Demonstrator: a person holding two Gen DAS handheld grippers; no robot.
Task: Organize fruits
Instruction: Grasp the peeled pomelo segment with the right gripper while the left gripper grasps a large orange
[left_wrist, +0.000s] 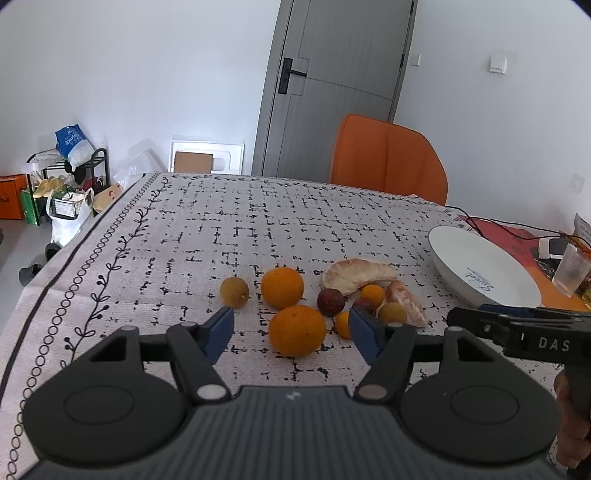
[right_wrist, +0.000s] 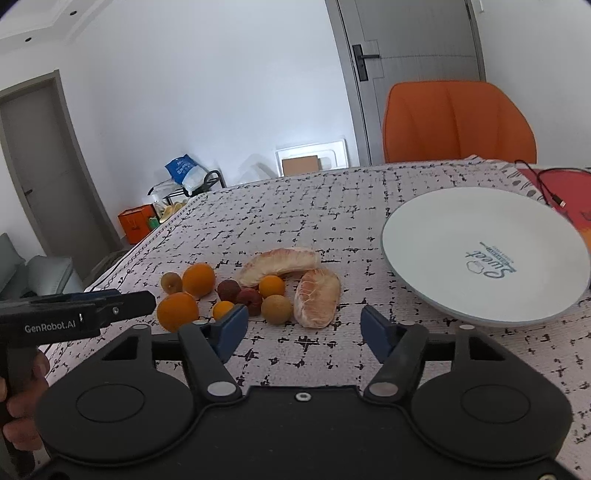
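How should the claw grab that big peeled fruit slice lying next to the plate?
Probably across its narrow middle. The nearer peeled segment lies flat on the tablecloth, its long axis running away from the right claw. Come from the near side, slightly above, one finger on each long flank. Its right flank is free; a small brown fruit crowds the left. Squeeze gently, it looks soft.

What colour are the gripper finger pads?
Blue, on both grippers; the right gripper's pads show best in the right wrist view.
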